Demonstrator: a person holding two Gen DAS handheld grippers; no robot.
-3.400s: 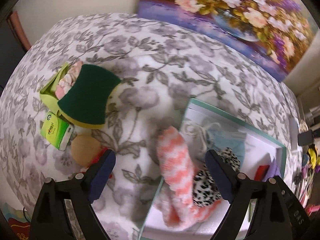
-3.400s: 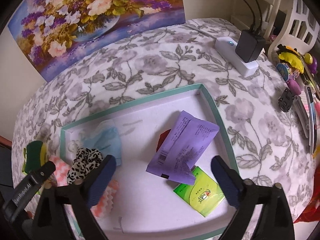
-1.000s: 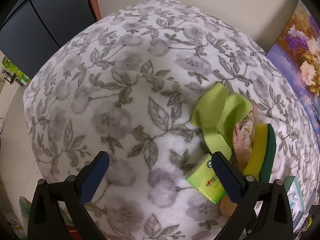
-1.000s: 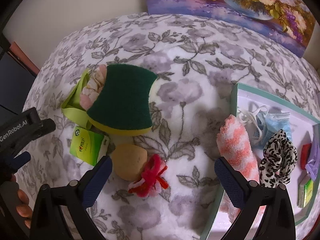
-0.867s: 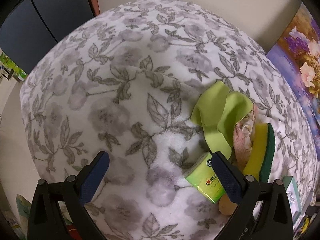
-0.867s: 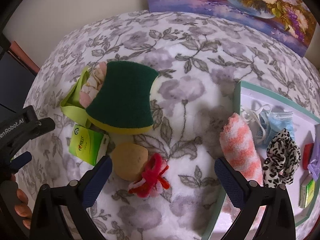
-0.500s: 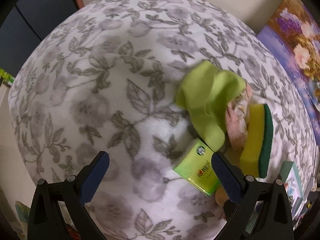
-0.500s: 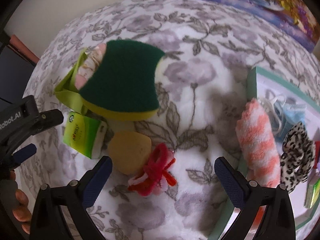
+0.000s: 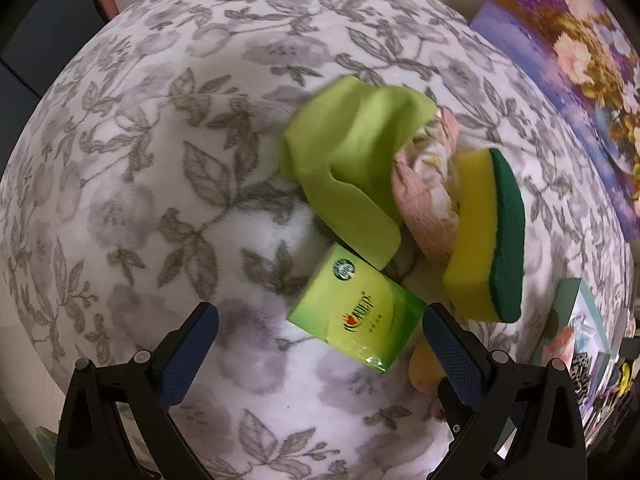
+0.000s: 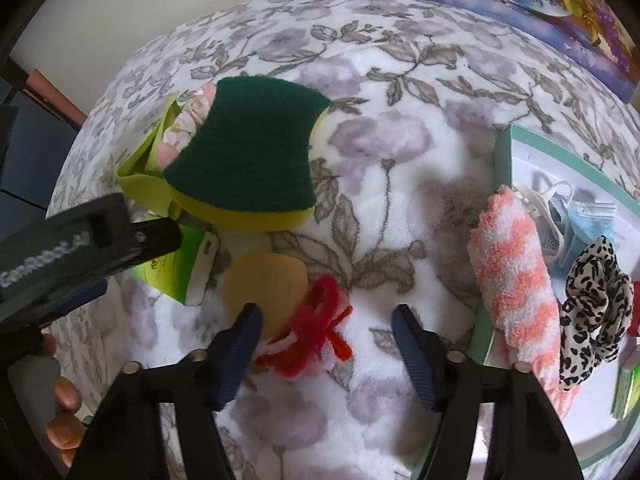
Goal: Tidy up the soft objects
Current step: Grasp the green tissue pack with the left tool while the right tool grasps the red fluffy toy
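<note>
Partly done: striped towel [image 10: 516,276], scrunchie [image 10: 592,304], mask in tray [image 10: 502,148]. Sponge [image 10: 248,156], tissue pack [image 9: 356,312], red yarn bow [image 10: 316,328] left beside tray. Right gripper [image 10: 326,320] closing around bow; left gripper [image 9: 320,332] spread over pack.

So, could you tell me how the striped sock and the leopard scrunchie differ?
The striped sock is fuzzy, pink and white, and hangs over the box rim; the leopard scrunchie is black-spotted cream and lies inside the box. The sock is a long roll, the scrunchie a crumpled loop. Both are soft fabric.

right gripper [image 10: 326,318] jaws narrower, closing around red yarn bow [image 10: 316,334]
</note>
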